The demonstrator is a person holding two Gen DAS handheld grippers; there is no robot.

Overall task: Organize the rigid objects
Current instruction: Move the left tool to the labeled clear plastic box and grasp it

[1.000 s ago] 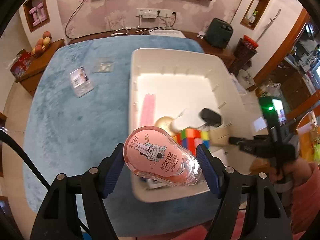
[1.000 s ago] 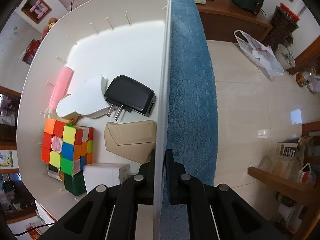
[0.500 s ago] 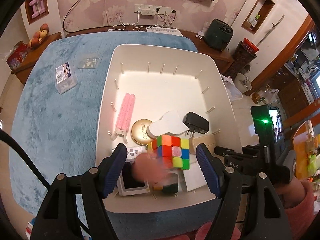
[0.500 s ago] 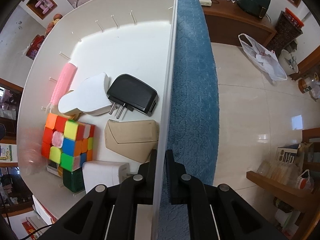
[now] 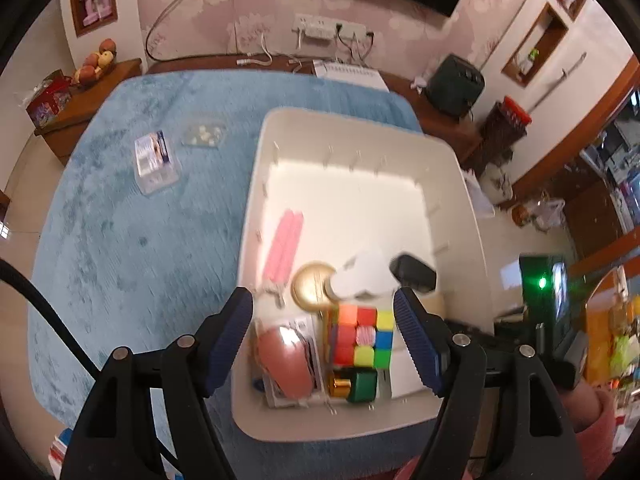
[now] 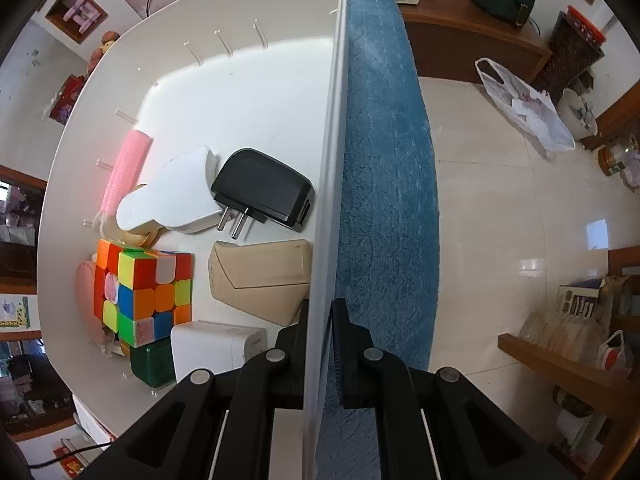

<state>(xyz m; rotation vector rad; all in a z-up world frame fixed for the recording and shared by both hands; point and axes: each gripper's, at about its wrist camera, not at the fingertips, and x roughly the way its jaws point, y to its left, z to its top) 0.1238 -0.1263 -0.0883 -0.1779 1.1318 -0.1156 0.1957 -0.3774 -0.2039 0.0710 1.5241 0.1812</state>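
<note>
Blue rug (image 5: 132,240), white bin (image 5: 360,424) | my left gripper (image 5: 324,336) spread, empty, above bin | clear box (image 5: 154,162) on rug far-left, long axis pointing away | my right gripper (image 6: 320,344) pinching bin wall.

Far half of bin (image 5: 460,184) floor bare (near half crowded by cube (image 5: 362,336))

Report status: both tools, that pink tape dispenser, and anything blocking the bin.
Left tool open, empty, above the bin. Right tool shut on bin wall. Pink tape dispenser lies inside beside the cube. Nothing blocking.
</note>
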